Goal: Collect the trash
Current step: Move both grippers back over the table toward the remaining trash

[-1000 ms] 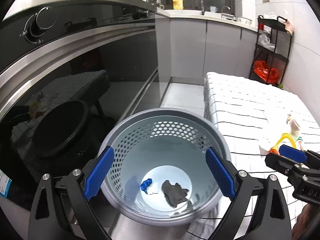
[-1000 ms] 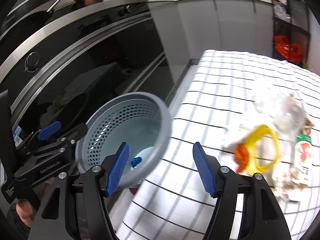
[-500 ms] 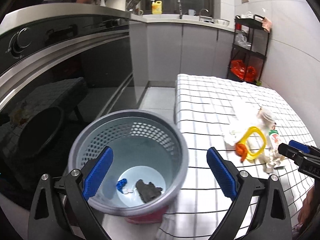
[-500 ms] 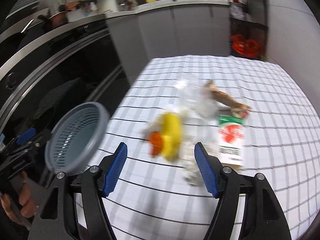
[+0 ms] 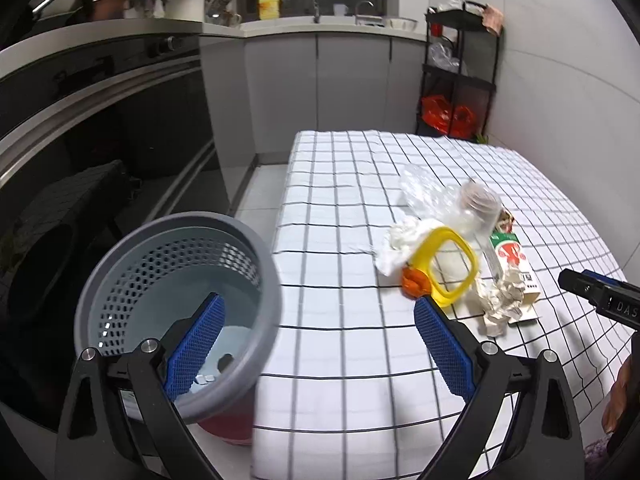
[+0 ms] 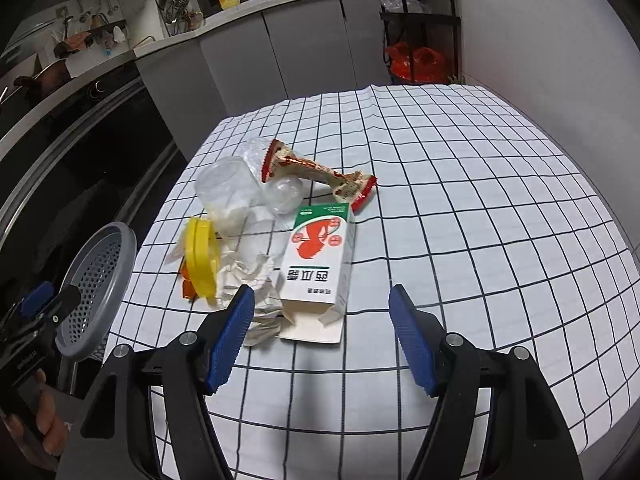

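I count one grey basket (image 5: 176,304) and one carton (image 6: 320,256). I see one yellow ring (image 6: 200,256), one red wrapper (image 6: 320,174).

Counter (image 6: 460,184), covered with white black-checked cloth. On it, clustered together: carton (image 6: 320,256), red wrapper (image 6: 320,170), clear cup (image 6: 228,188), yellow ring (image 6: 202,258), crumpled paper (image 6: 256,280), plastic film (image 5: 420,188).

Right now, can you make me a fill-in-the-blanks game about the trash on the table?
1. The plastic ring beside the crumpled paper is coloured ____.
2. The trash lies on a white cloth with ____ grid lines.
3. The right tongs are ____, holding nothing.
4. The grey basket has small ____ in its wall.

Missing words: yellow; black; open; holes
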`<action>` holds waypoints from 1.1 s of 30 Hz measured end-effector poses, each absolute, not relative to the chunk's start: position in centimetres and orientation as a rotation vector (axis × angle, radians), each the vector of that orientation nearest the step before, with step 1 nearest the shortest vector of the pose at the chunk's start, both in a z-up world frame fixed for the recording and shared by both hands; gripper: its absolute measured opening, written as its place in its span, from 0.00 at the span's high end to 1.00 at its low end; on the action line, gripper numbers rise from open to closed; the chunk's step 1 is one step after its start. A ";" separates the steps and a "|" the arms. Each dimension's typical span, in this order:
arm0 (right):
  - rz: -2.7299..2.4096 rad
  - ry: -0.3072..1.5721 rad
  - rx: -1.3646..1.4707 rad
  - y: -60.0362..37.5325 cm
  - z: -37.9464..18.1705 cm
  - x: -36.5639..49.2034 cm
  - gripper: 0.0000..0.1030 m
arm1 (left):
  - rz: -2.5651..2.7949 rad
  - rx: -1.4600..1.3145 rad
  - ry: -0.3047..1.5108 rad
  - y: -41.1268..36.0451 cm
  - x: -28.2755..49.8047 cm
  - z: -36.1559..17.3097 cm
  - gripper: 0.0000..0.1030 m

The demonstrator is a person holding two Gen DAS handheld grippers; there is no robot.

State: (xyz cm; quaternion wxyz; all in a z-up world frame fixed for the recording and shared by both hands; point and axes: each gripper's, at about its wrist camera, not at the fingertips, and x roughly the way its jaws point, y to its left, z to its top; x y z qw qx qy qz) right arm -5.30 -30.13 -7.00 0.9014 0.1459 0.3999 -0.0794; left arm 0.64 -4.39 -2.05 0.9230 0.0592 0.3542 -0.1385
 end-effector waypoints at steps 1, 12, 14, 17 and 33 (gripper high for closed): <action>-0.164 0.830 0.305 -30.3 -7.1 -5.3 0.35 | -0.289 0.124 0.733 -4.8 0.7 -2.3 0.08; -0.162 0.845 0.335 -31.2 -7.6 -5.0 0.35 | -0.295 0.102 0.799 -8.5 3.1 -5.6 0.08; -0.159 0.846 0.345 -31.4 -7.6 -4.8 0.35 | -0.298 0.104 0.802 -9.1 3.5 -6.0 0.08; -0.161 0.850 0.356 -31.6 -7.7 -4.5 0.35 | -0.298 0.107 0.818 -10.2 4.3 -6.9 0.08; -0.167 0.918 0.351 -31.9 -9.5 -2.0 0.35 | -0.293 0.124 0.893 -12.8 7.3 -9.3 0.31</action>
